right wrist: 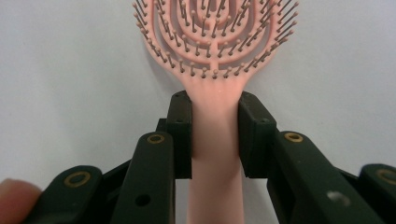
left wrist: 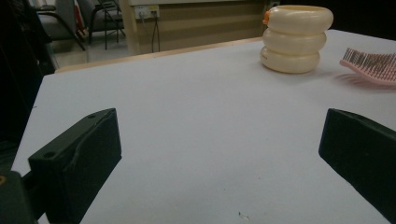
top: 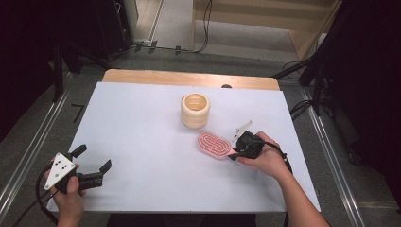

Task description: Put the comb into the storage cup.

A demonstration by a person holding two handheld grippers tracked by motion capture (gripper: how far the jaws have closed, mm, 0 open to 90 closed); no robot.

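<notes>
Tabletop [top: 142, 142] is mostly bare white sheet, and I read it from my left across. My left gripper [top: 92, 166] sits near the front left corner with its jaws spread wide and nothing between them; the open sheet runs ahead of it with nothing in the way. Its own view shows both black jaws far apart and, beyond them, the cream ringed cup [left wrist: 296, 38] standing upright, with the bristled edge of the pink hairbrush [left wrist: 373, 67] off to its right. From above I see the cup [top: 195, 110] near the middle toward the far edge, where a strip of bare wood [top: 189, 78] shows past the sheet. The hairbrush [top: 213, 144] lies just in front and right of the cup, close but apart. My right gripper [top: 235, 153] pinches its handle; the right gripper view shows both pads pressed against the narrow neck, bristles up [right wrist: 215, 42]. A small white piece [top: 243, 126] lies just beyond my right hand [top: 267, 161]; I cannot tell what it is.
</notes>
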